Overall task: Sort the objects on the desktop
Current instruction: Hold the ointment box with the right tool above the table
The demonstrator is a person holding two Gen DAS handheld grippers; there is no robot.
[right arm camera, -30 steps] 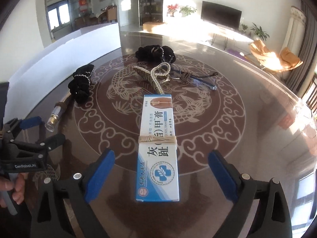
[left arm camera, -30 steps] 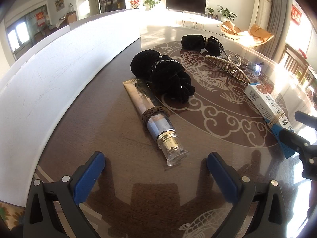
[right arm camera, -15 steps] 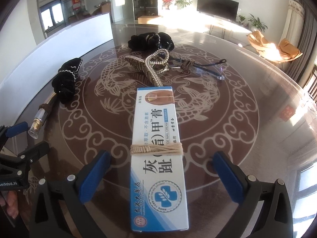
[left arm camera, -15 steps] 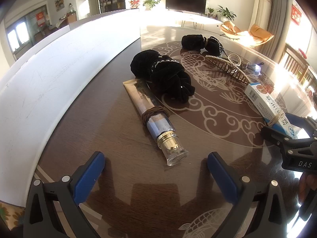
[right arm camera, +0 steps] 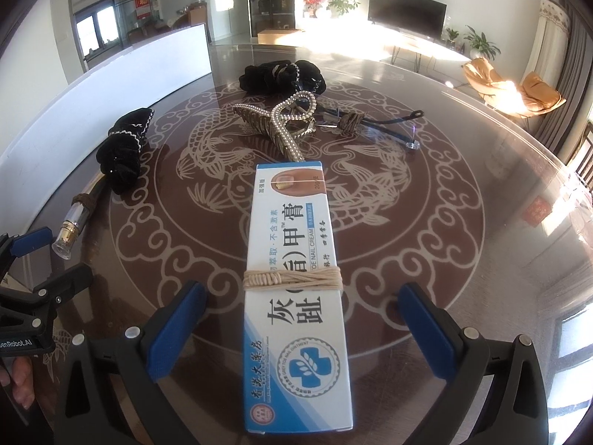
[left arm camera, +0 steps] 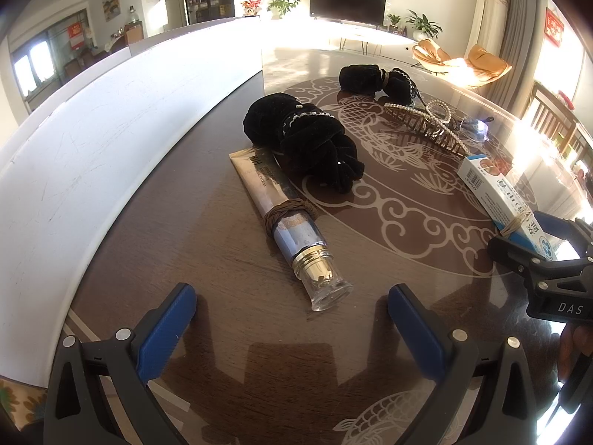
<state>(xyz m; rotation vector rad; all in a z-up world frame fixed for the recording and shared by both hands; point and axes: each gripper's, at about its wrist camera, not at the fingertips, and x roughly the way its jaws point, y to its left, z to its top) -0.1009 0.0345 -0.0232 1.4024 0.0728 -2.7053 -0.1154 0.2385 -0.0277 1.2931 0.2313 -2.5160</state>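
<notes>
A white and blue nail cream box (right arm camera: pixel 296 278) with a cord wrap lies on the glass table, its near end between the open fingers of my right gripper (right arm camera: pixel 302 319). It also shows in the left wrist view (left arm camera: pixel 504 200). A cosmetic tube (left arm camera: pixel 285 226) with a gold collar and clear cap lies just ahead of my open, empty left gripper (left arm camera: pixel 291 328). A black velvet scrunchie (left arm camera: pixel 304 141) lies against the tube's far end. A second black scrunchie (right arm camera: pixel 281 76), a pearl hair claw (right arm camera: pixel 285 126) and glasses (right arm camera: pixel 370 122) lie farther back.
A long white board (left arm camera: pixel 92 141) stands along the table's left side. The right gripper (left arm camera: pixel 548 259) shows at the right edge of the left wrist view. The left gripper (right arm camera: pixel 33 296) shows at the left edge of the right wrist view. Chairs stand beyond the table's right rim.
My right gripper has moved forward along the nail cream box, so the box's near end now lies between its fingers. The left gripper has stayed put.
</notes>
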